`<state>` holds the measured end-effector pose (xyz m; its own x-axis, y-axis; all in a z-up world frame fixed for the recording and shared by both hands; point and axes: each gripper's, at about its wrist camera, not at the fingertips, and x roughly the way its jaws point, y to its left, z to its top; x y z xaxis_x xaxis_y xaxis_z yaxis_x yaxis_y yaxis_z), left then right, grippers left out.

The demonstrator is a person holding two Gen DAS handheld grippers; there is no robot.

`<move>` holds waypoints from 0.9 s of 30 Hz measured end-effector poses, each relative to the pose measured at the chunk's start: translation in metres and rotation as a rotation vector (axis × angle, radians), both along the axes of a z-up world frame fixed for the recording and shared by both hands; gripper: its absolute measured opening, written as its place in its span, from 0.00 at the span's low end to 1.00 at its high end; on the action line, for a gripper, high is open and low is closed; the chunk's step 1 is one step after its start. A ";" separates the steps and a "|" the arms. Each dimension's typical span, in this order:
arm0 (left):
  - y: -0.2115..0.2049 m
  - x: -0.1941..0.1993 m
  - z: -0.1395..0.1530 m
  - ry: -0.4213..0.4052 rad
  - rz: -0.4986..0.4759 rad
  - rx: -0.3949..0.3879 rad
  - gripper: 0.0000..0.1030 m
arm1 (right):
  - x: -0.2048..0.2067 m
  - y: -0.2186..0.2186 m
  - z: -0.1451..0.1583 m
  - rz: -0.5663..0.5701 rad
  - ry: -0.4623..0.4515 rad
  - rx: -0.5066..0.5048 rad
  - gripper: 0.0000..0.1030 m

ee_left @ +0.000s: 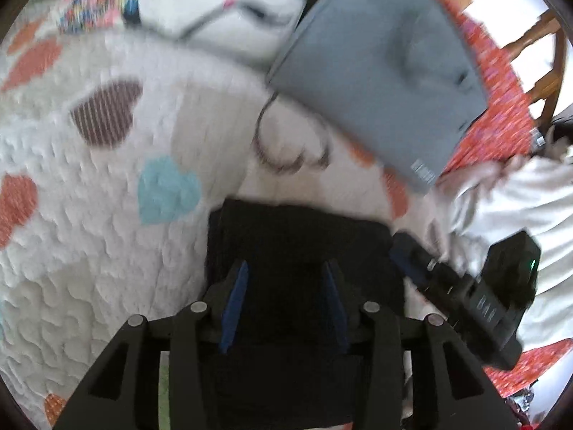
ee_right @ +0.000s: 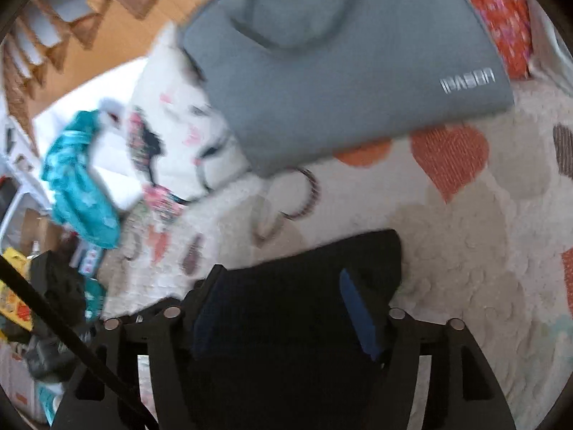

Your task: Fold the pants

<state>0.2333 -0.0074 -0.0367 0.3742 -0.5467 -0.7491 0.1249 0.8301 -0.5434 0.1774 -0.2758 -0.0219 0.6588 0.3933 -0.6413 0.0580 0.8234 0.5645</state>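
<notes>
Both tools over folded black pants on the bed

Left tool (ee_left: 283,268): blue-padded fingers (ee_left: 234,304) stand apart over the black pants (ee_left: 301,236), dark cloth between and beneath them. Pads not visibly pressing on it; jaws part open. Right tool (ee_right: 286,283): jaws wider apart, one blue pad (ee_right: 358,315) clear on the right, the other lost against the dark fabric. Nothing seen clamped. Contact with the cloth cannot be told in either view; both frames are motion-blurred.

Pants lie as a compact dark block on the white quilt (ee_left: 89,233) of the bed, directly under both tools, the far edge of the block fairly straight. In the left wrist view the right tool's black body (ee_left: 476,297) shows just beside the pants' right edge.

Quilt pattern: hearts in orange, teal and brown stripes. Beyond the pants, well apart, a grey flat case (ee_right: 340,71) with pale lettering near one corner rests on the quilt. Past it, a white pillow (ee_left: 222,3) with pink marks, a red patterned cloth (ee_left: 497,118), a teal garment (ee_right: 78,186) toward the bed's edge, and wooden chair rungs (ee_left: 530,39) behind.
</notes>
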 end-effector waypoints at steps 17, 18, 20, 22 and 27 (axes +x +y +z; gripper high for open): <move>0.039 -0.073 0.060 -0.275 0.124 0.209 0.41 | -0.090 -0.003 0.072 -0.222 -0.189 -0.283 0.77; 0.040 -0.083 0.066 -0.309 0.135 0.228 0.41 | -0.104 0.001 0.083 -0.221 -0.221 -0.314 0.77; 0.042 -0.103 0.080 -0.386 0.162 0.269 0.44 | -0.124 0.007 0.099 -0.230 -0.274 -0.363 0.81; 0.041 -0.125 0.094 -0.477 0.187 0.316 0.51 | -0.152 0.015 0.114 -0.261 -0.332 -0.435 0.89; 0.037 -0.188 0.122 -0.722 0.304 0.453 0.89 | -0.215 0.041 0.126 -0.367 -0.435 -0.634 1.00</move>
